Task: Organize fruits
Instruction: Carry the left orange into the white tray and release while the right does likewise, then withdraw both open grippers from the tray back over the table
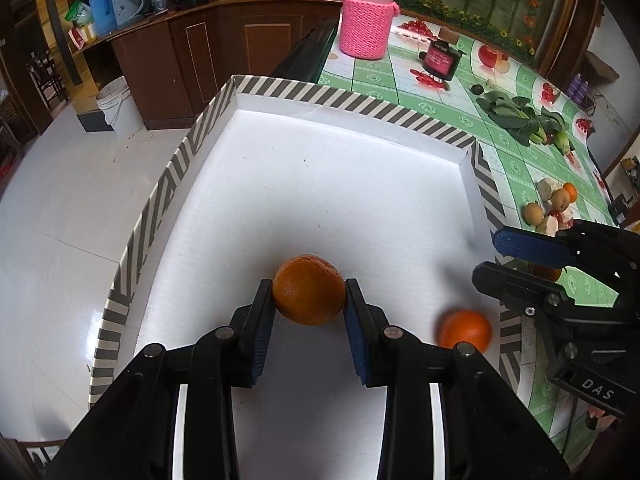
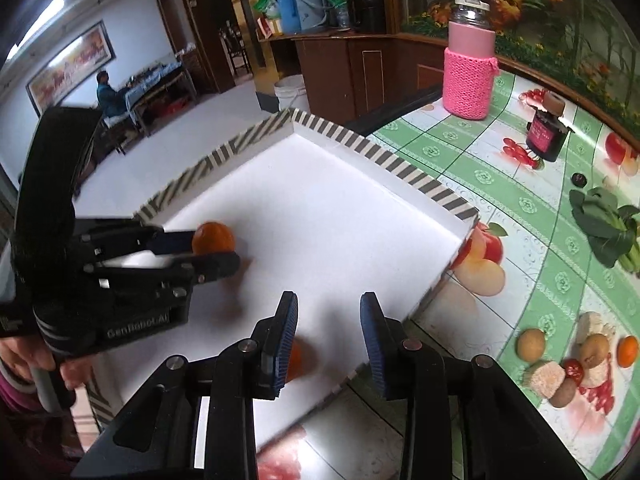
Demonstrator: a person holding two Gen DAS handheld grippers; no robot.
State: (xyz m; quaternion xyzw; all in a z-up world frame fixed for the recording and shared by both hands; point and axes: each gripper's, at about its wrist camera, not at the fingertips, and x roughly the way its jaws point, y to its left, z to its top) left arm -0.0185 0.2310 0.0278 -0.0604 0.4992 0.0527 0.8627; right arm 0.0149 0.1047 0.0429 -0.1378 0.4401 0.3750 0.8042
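Left gripper (image 1: 309,292): pads clamped on an orange (image 1: 308,290), one on each flank, held over the white floor of the tray (image 1: 308,92). From the right wrist view the same orange (image 2: 213,237) sits between the left fingers just above the tray, near its striped left wall.

Right gripper (image 2: 329,334): jaws apart, nothing between the pads. It hangs over the tray's near right corner. A second orange (image 1: 464,330) lies loose on the tray floor just beside its left finger, half hidden behind that finger in the right wrist view.

Step in hand, as judged: setting the held orange down in the tray. To do it well: lower until the fruit rests on the floor, then part the jaws slowly so it does not roll; keep clear of the loose orange and of the right gripper, which is close.

Outward: green patterned cloth (image 2: 460,152) under the tray; more fruit in a small pile (image 2: 572,360) on the cloth, well apart from the tray; leafy greens (image 2: 608,224); pink bottle (image 2: 470,68) at the far edge.

Unclear: whether the held orange already touches the floor. The loose orange is blurred. Kinds of fruit in the pile are hard to tell; printed fruit on the cloth confuses the count.
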